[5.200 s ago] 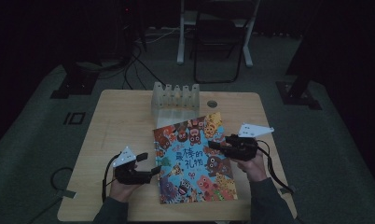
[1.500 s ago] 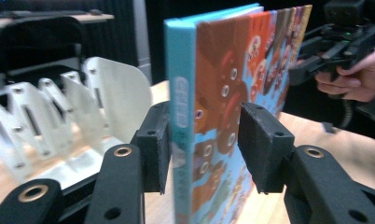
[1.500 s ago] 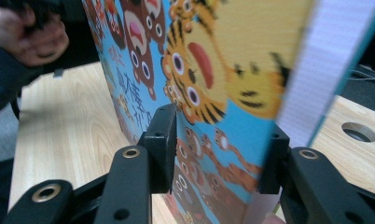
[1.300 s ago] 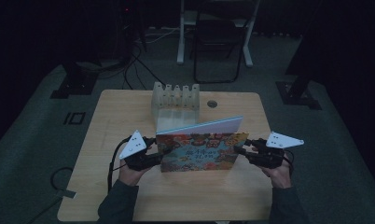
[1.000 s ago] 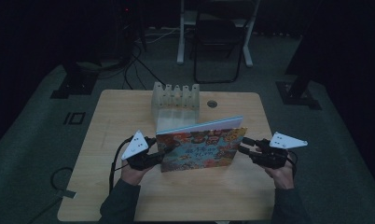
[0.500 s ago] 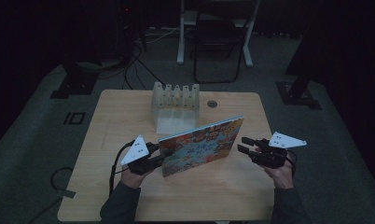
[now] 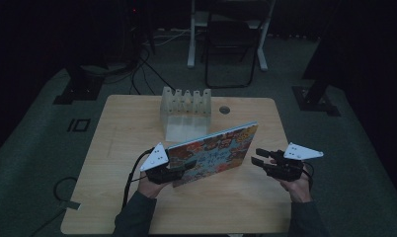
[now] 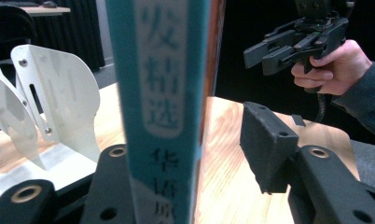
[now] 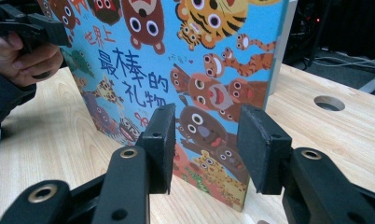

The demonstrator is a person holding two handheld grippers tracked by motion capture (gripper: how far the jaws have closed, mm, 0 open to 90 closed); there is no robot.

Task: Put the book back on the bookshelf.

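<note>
A colourful picture book [image 7: 216, 153] stands on its edge on the wooden table [image 7: 127, 128], angled with its right end toward the back. My left gripper [image 7: 186, 166] is at its near left end. In the left gripper view the blue spine [image 8: 162, 93] rests against one jaw while the other pad [image 8: 265, 144] stands apart from it; these jaws have just been opening. My right gripper [image 7: 258, 156] hovers just right of the book, its jaws having just opened slightly, with nothing between them and the cover [image 9: 176, 56] ahead.
A white slotted rack [image 7: 185, 111] stands at the back of the table, just behind the book, and shows in the left gripper view [image 8: 50, 93]. A round hole [image 7: 224, 109] lies in the tabletop to its right. A chair and cables are on the floor beyond.
The book went from flat to upright between both grippers. The right gripper has since come off its right end, and that end has swung back toward the rack.
</note>
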